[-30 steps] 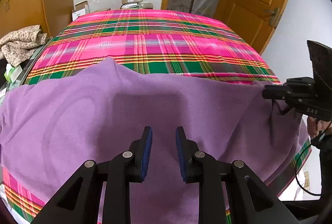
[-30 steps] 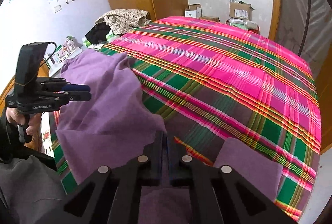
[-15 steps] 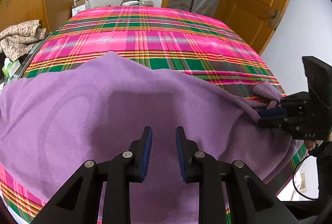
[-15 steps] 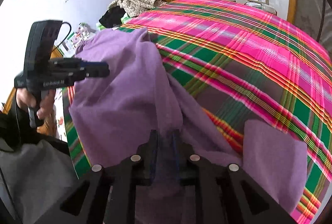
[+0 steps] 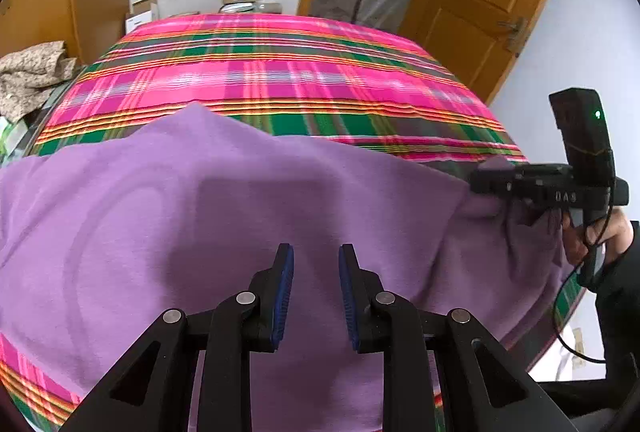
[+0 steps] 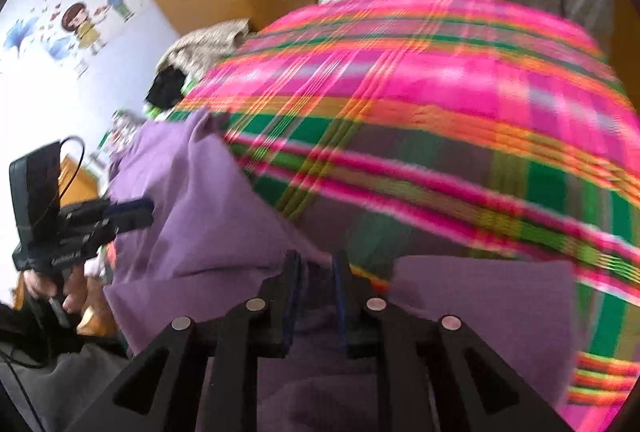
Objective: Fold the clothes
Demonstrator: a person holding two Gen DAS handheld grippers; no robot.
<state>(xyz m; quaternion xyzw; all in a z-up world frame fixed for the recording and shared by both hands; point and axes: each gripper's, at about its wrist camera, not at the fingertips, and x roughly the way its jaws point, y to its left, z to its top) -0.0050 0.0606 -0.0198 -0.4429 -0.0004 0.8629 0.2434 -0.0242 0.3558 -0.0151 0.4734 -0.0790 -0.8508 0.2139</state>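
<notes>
Purple cloth (image 5: 240, 216) on the bed (image 5: 280, 72)

Left tongs (image 5: 316, 284) hang over the cloth, gap between the pads, nothing held. Right tongs (image 6: 316, 292) are opening at the cloth's edge, with cloth between the pads, not pinched.

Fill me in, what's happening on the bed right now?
A person with a gripper in each hand is folding a purple garment spread on a plaid bedcover. The left gripper hovers open above the middle of the cloth, gripping nothing. The right gripper sits at the garment's side edge, its jaws opening with purple fabric between them. The fold isn't finished.
</notes>
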